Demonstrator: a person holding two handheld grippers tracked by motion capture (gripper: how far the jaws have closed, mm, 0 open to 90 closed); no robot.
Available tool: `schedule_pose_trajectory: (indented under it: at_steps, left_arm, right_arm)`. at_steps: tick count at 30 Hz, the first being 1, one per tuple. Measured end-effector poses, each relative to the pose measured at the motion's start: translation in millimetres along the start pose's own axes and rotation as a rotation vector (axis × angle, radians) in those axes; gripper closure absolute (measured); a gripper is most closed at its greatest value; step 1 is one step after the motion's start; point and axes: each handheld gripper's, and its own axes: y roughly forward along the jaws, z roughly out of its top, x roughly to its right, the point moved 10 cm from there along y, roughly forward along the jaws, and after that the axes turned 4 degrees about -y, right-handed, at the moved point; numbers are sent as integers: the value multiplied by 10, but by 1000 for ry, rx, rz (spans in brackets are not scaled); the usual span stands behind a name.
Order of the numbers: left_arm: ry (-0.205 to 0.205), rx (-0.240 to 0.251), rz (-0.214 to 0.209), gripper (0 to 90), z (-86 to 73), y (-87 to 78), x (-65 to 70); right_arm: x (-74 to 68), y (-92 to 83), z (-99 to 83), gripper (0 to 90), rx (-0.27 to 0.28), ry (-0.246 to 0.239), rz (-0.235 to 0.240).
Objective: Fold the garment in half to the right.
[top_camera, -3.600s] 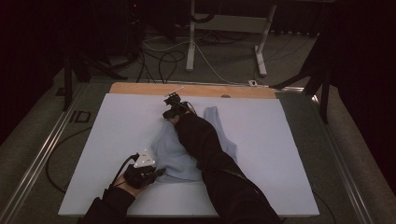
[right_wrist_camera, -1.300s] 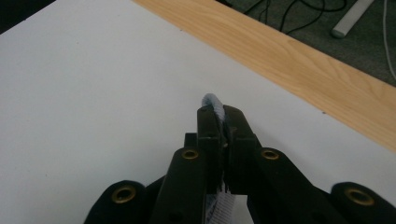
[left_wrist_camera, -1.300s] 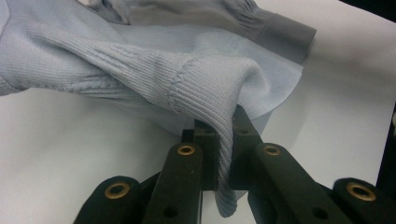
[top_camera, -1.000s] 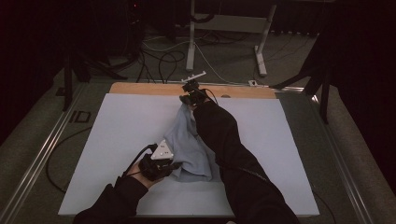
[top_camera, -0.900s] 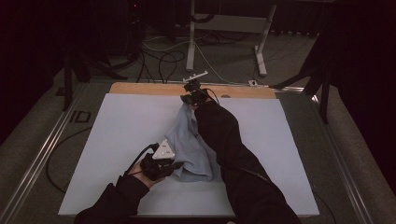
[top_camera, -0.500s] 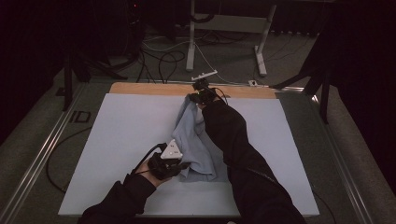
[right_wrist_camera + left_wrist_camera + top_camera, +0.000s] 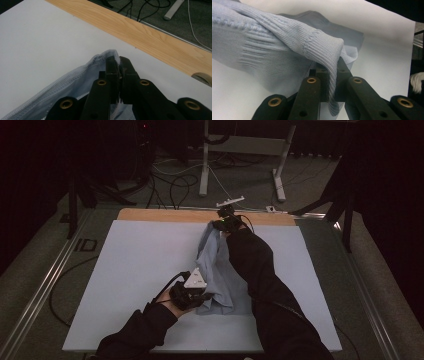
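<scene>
pale blue knitted sweater (image 7: 216, 270) stretched lengthwise across white table cover (image 7: 130, 265) in high view, pinched at near end by left gripper (image 7: 192, 296), at far end by right gripper (image 7: 223, 222) close to bare wooden table edge (image 7: 165, 215). dark sleeves over both arms.

left gripper view: black jaws clamped tight on ribbed cuff (image 7: 329, 55), knit draped over them.

right gripper view: jaws closed on thin stitched hem (image 7: 105, 56), wood strip beyond.

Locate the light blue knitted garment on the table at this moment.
In the high view the light blue knitted garment lies mid-table on the white sheet, stretched between the left gripper near the person and the right gripper by the wooden strip.
</scene>
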Motion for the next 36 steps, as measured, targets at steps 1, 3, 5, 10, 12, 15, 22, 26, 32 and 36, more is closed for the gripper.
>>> schedule_pose_trajectory:
  at_steps: [1, 3, 5, 10, 12, 15, 22, 26, 32, 36]
  left_arm:
    - [8, -1, -2, 868, 15, 14, 10]
    - [13, 0, -5, 868, 46, 45, 29]
    - [12, 0, -8, 867, 70, 77, 43]
    - [22, -1, -21, 867, 132, 170, 86]
    - [29, -4, -25, 867, 150, 197, 96]
    - [32, -1, -30, 868, 185, 254, 112]
    - [39, -19, -45, 867, 208, 372, 157]
    - [46, -35, -49, 867, 213, 429, 181]
    - [45, -47, -52, 867, 236, 524, 222]
    - [55, -69, -53, 866, 245, 622, 233]
  right_arm:
    - [0, 0, 0, 875, 0, 0, 0]
    - [47, -22, -24, 875, 2, 5, -5]
    - [91, -42, -49, 875, 4, 11, -6]
    - [177, -68, -94, 874, 13, 19, -7]
    - [214, -67, -119, 874, 13, 25, -9]
    - [262, -62, -158, 874, 14, 28, -12]
    - [362, -11, -284, 874, 12, 49, -4]
    - [413, 35, -364, 874, 6, 56, -4]
    - [463, 88, -429, 873, 2, 75, 13]
    - [485, 127, -486, 872, -12, 74, 13]
